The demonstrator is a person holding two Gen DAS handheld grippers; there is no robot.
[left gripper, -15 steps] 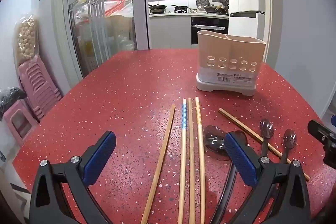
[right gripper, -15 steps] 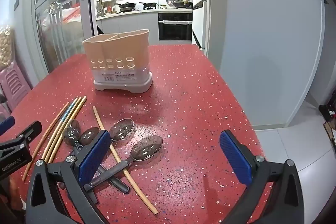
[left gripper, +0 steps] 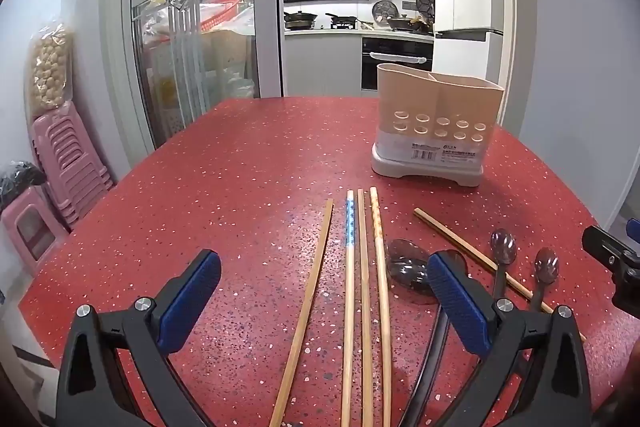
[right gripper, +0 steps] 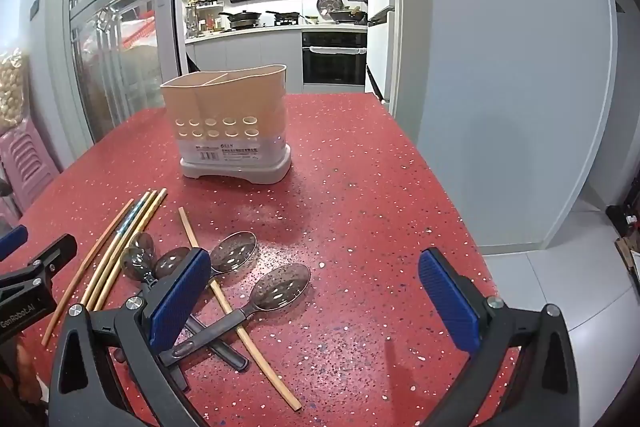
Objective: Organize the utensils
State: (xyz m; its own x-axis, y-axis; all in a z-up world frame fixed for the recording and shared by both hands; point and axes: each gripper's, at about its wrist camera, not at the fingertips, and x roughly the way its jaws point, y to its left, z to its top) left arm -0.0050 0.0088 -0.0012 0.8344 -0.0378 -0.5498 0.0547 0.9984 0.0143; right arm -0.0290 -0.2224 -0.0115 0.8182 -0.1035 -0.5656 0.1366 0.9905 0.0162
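My left gripper [left gripper: 324,303] has its blue pads spread as wide as they go, nothing between them but air, and it hangs over the near ends of the chopsticks without touching any. My right gripper [right gripper: 314,303] is the same story: fingers splayed wide, holding nothing, its left pad [right gripper: 180,301] sitting in front of the spoon handles. Below both is a red speckled table [left gripper: 240,187], and past its far edge an open doorway leads into a kitchen with a dark oven [left gripper: 397,61] and pans on the hob. A glass sliding door [left gripper: 192,47] stands on the left, pink stools [left gripper: 60,163] stacked beside it. Now the utensils: four chopsticks [left gripper: 362,267] lie roughly parallel, pointing away from me, three close together and one set a little apart on the left. A fifth chopstick [right gripper: 236,307] lies diagonally, crossing the handles of the dark translucent spoons [right gripper: 284,285], which sit in a loose tangle to the right of the parallel group. The beige utensil holder [right gripper: 230,119] stands upright toward the far side of the table, well apart from everything, divided into compartments, with round holes across its front.
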